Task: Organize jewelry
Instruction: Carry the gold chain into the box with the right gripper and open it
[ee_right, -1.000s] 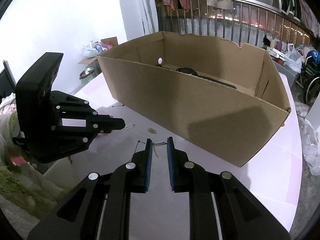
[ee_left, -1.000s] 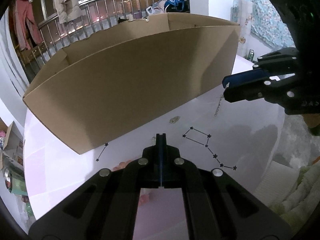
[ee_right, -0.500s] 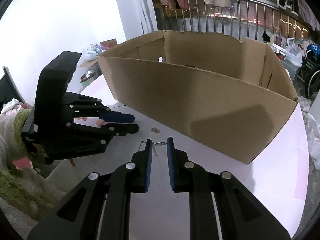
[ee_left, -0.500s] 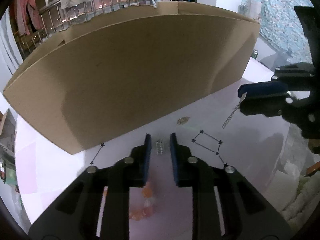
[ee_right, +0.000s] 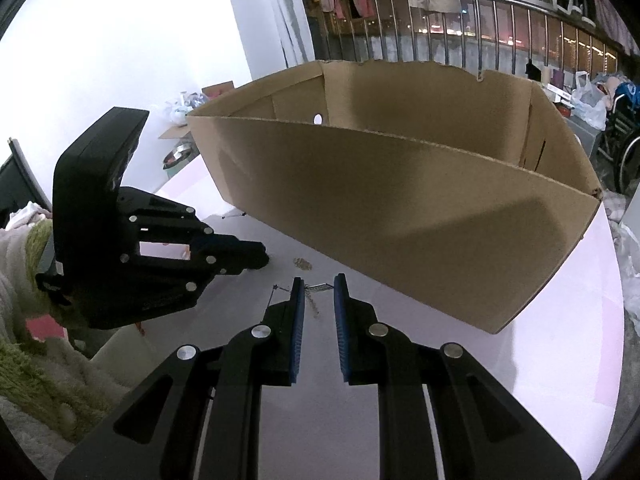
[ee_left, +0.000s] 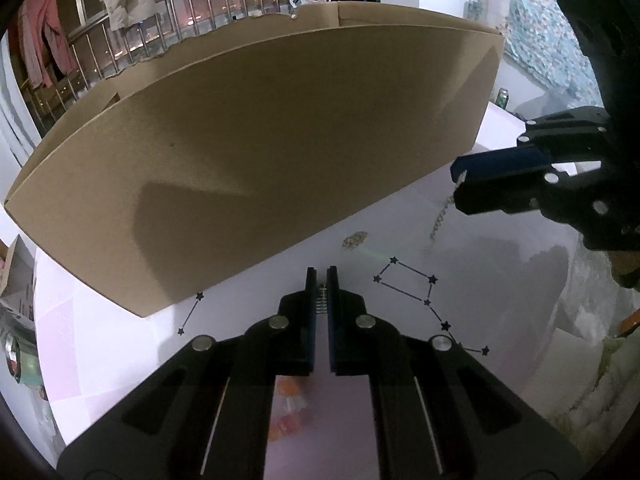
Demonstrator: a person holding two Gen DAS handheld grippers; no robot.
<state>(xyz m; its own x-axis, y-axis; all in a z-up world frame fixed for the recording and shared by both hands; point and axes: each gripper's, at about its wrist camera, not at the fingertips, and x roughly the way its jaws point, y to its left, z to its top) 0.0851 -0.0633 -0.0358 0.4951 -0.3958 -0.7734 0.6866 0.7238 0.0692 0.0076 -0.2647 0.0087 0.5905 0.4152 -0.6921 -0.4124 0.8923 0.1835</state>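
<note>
Spring-like jewelry (ee_left: 321, 300) clamped between left fingers (ee_left: 310, 300), just closed; right fingers (ee_left: 500, 160) clamped on chain (ee_left: 440, 220). Lift both gently over box wall (ee_left: 280, 140).

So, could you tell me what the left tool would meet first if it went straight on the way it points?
Its jaws have just been closing on a small silver piece. Straight on, the left tool would probably meet the table first, just short of the cardboard box.

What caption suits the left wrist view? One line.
Left gripper closing on a small silver piece before the cardboard box.
</note>
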